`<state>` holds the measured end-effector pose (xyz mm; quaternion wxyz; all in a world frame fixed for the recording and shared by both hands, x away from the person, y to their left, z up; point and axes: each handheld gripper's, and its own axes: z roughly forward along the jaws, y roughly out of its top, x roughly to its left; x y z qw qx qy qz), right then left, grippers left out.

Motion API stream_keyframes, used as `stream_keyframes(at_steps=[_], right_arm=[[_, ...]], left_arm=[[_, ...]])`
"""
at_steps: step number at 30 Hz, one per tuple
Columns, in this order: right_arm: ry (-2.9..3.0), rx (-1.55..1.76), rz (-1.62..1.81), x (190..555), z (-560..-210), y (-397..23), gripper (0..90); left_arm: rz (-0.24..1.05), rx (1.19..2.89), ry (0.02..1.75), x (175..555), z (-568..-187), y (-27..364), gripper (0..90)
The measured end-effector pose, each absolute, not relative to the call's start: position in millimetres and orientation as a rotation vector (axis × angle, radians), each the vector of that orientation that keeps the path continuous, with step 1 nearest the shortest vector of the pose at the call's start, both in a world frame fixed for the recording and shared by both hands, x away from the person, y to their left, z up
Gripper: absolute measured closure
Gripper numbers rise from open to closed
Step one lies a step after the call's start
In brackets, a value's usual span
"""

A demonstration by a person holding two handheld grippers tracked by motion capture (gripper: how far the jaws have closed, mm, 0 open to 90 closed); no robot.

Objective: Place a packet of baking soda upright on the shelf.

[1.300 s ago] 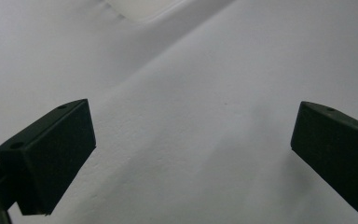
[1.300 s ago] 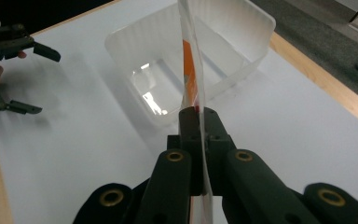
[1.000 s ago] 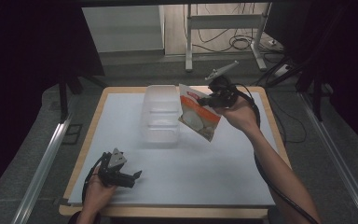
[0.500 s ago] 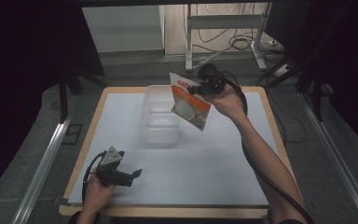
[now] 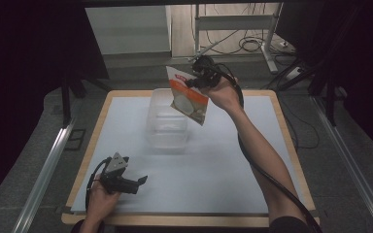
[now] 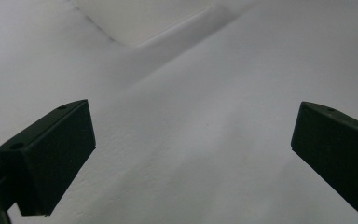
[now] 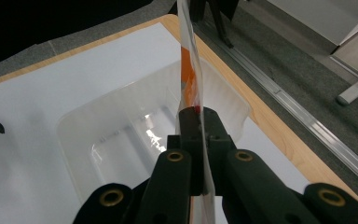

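Observation:
An orange and white flat packet (image 5: pixel 187 97) hangs in the air over the right side of a clear plastic tub (image 5: pixel 166 125). My right gripper (image 5: pixel 193 81) is shut on the packet's upper edge; in the right gripper view the packet (image 7: pixel 189 70) stands edge-on between the closed jaws, with the tub (image 7: pixel 135 135) below it. My left gripper (image 5: pixel 138 183) rests low over the table's near left corner, held by a hand. Its jaws stand wide apart in the left gripper view with nothing between them, and the fingers (image 6: pixel 51 156) frame bare white surface.
The white table top (image 5: pixel 223 160) has a wooden rim. Metal rails run along both sides of the table on grey floor. Table legs and cables (image 5: pixel 252 43) lie beyond the far edge.
My right gripper has carried the packet leftward and up, from beside the tub's right edge to above the tub. The left gripper has stayed put.

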<state>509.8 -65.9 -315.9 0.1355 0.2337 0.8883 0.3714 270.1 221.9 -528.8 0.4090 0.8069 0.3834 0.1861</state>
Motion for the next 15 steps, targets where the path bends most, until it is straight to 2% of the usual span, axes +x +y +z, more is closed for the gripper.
stream_keyframes(at_steps=[15], right_arm=[[2.589, 0.650, 1.131, 533.5, -326.6, -35.4, 88.7]], left_arm=[[0.467, 2.044, 0.966, 270.4, -529.6, 221.7, 0.0]])
